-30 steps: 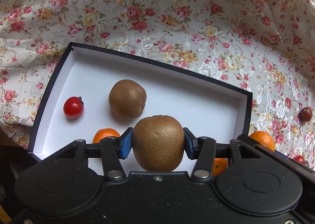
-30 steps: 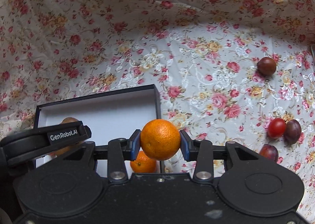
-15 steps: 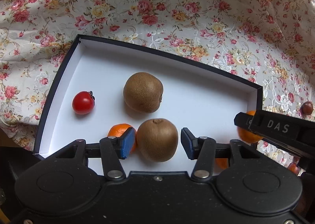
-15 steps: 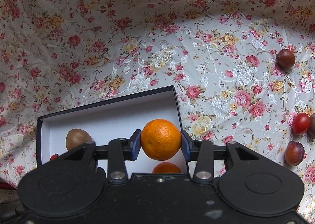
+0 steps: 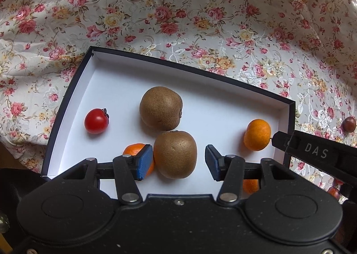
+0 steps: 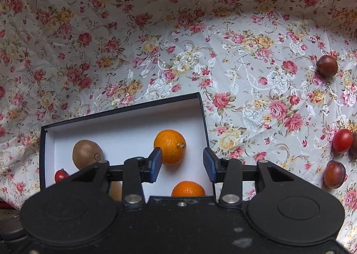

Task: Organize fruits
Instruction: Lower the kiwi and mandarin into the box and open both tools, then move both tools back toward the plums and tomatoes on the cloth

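Note:
A dark-rimmed white box [image 5: 223, 111] holds two kiwis, several oranges and a red tomato [image 5: 96, 120]. My left gripper [image 5: 178, 159] stands open over the near kiwi [image 5: 175, 153], which rests on the box floor with a gap at the right pad. The far kiwi [image 5: 160, 108] touches it. My right gripper [image 6: 181, 164] is open above the box's [image 6: 125, 120] right end. An orange [image 6: 170, 147] lies on the floor just beyond its left pad; the same orange [image 5: 256, 134] shows in the left wrist view. A second orange [image 6: 187, 189] lies nearer.
On the floral cloth [image 6: 178, 42] right of the box lie two dark plums [image 6: 326, 66] [image 6: 334, 177] and a red tomato [image 6: 342, 143]. The right gripper's body [image 5: 316, 153] crosses the box's right rim. An orange [image 5: 133, 150] sits behind my left finger.
My left gripper opened and the kiwi now lies in the box. My right gripper came over the box, opened, and its orange dropped to the box floor.

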The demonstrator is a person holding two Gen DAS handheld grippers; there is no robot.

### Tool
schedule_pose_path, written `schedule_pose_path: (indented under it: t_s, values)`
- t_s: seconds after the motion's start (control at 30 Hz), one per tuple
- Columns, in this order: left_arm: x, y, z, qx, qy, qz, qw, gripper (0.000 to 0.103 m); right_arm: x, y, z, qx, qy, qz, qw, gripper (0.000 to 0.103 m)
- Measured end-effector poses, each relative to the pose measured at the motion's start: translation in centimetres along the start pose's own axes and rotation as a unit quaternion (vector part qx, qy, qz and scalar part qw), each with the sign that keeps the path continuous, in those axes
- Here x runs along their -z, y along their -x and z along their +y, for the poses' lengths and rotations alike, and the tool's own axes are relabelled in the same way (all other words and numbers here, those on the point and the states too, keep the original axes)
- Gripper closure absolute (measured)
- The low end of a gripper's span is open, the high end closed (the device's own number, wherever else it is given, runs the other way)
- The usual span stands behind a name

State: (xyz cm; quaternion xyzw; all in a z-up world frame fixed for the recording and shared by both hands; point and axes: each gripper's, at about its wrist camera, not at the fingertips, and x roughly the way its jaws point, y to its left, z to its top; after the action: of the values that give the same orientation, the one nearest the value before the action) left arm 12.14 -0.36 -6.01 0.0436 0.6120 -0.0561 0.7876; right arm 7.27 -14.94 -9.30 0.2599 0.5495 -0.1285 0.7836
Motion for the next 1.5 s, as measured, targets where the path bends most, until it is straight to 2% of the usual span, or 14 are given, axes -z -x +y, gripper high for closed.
schedule_pose_path:
  t_s: [0.37,0.83,1.5]
  values:
    - [0.0,0.3,-3.3,0.000,-0.024,0.001,0.9997,0.046,-0.3,1.3,-2.3,0.019,-0.015,-0.004,1.000,0.059]
    - [0.6,1.2,-9.5,0.014,-0.065,-0.006,0.9978,0.046,-0.1,3.1,-7.0,0.050,-0.034,0.005,0.998,0.059]
    - [3.9,1.9,-20.2,0.037,-0.155,-0.008,0.9872,0.046,-0.1,7.2,-17.8,0.074,-0.118,0.011,0.990,0.059]
